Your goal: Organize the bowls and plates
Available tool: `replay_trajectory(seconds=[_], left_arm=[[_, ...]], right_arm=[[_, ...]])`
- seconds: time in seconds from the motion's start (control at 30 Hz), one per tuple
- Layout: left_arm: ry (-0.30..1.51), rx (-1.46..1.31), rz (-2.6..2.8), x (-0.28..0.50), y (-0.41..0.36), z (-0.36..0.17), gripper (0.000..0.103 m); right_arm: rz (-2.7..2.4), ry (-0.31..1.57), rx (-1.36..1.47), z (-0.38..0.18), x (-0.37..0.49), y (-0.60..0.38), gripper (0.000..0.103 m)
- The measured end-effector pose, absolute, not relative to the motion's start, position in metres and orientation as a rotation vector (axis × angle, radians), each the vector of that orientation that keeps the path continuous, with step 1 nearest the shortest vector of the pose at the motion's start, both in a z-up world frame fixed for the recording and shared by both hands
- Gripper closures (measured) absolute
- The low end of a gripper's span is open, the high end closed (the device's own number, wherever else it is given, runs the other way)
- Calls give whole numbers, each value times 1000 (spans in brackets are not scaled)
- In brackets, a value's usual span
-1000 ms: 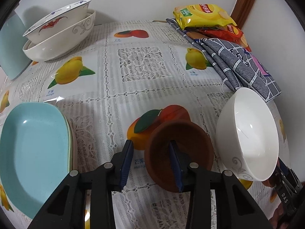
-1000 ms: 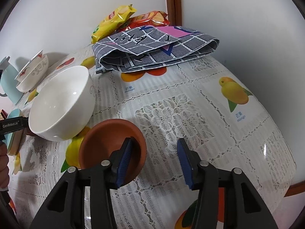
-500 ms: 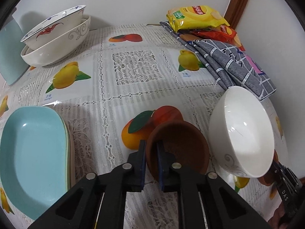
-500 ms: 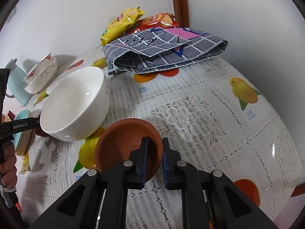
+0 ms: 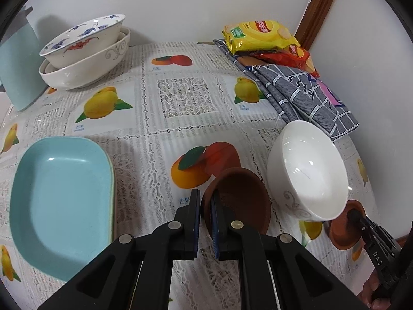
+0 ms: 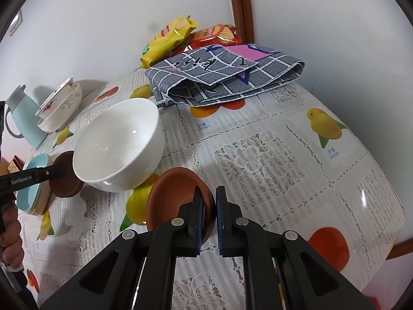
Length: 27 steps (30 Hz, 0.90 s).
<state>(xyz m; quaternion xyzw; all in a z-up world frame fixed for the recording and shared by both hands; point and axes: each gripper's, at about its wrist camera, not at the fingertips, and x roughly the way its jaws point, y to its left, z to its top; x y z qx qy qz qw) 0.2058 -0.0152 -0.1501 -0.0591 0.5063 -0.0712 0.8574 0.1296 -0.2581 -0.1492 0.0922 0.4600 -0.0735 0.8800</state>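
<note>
My left gripper (image 5: pixel 205 204) is shut on the rim of a brown clay saucer (image 5: pixel 242 199), tilted and lifted off the cloth. My right gripper (image 6: pixel 207 204) is shut on the rim of a second brown saucer (image 6: pixel 173 196), also tilted. A white bowl (image 5: pixel 307 170) stands between the two saucers; it also shows in the right wrist view (image 6: pixel 116 144). The right gripper's saucer (image 5: pixel 343 227) shows past the bowl in the left wrist view, and the left one (image 6: pixel 65 175) in the right wrist view. Stacked light blue plates (image 5: pixel 59 201) lie at the left.
Two nested patterned bowls (image 5: pixel 85 51) stand at the back left beside a light blue jug (image 5: pixel 20 69). A folded grey checked cloth (image 5: pixel 296 95) and snack bags (image 5: pixel 258 36) lie at the back right by the wall. The table edge (image 6: pixel 397 242) is close on the right.
Both grippers closed from open onto the rims of their saucers, then raised and tilted them. The white bowl has stayed in place.
</note>
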Motion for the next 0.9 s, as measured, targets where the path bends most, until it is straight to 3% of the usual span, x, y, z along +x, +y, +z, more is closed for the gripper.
replay_trajectory(seconds=[0.9], left_arm=[[962, -179, -135, 174, 18, -84, 95]], right_arm=[[-98, 830, 174, -66, 127, -213, 94]])
